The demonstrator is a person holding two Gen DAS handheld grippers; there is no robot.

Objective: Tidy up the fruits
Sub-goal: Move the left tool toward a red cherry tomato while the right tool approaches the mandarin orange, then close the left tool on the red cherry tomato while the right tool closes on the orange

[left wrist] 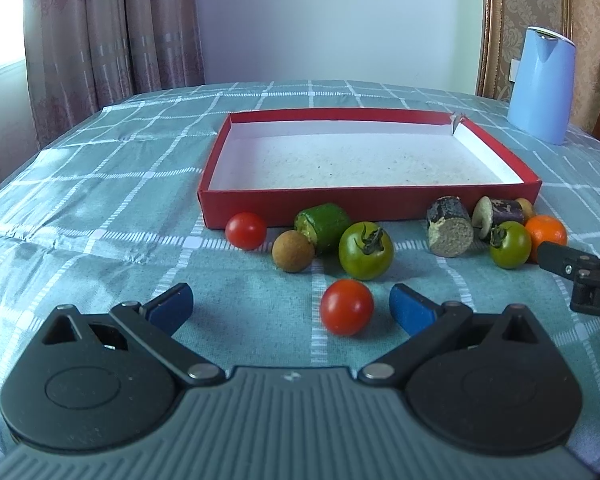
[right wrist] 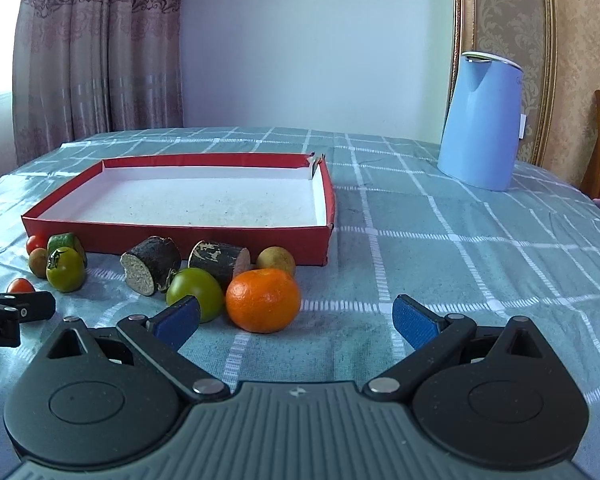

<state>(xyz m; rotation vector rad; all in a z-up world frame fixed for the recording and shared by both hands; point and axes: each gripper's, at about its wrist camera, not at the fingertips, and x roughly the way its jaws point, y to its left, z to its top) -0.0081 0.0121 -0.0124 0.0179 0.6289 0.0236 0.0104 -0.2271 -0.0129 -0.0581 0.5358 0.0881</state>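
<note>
Red cherry tomato (left wrist: 346, 307) sits between the left gripper's (left wrist: 292, 308) spread fingers; right gripper (right wrist: 296, 316) gapes, empty, possibly just short of the tangerine (right wrist: 263, 299).

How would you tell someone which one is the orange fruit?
Find the shallow red cardboard tray on the checked green tablecloth. A row of produce lies along its near wall; go to the end nearest the light blue plastic jug. There sits the round orange mandarin, the only orange thing.

Both wrist views low, side by side, facing shared red tray (left wrist: 364, 204).
</note>
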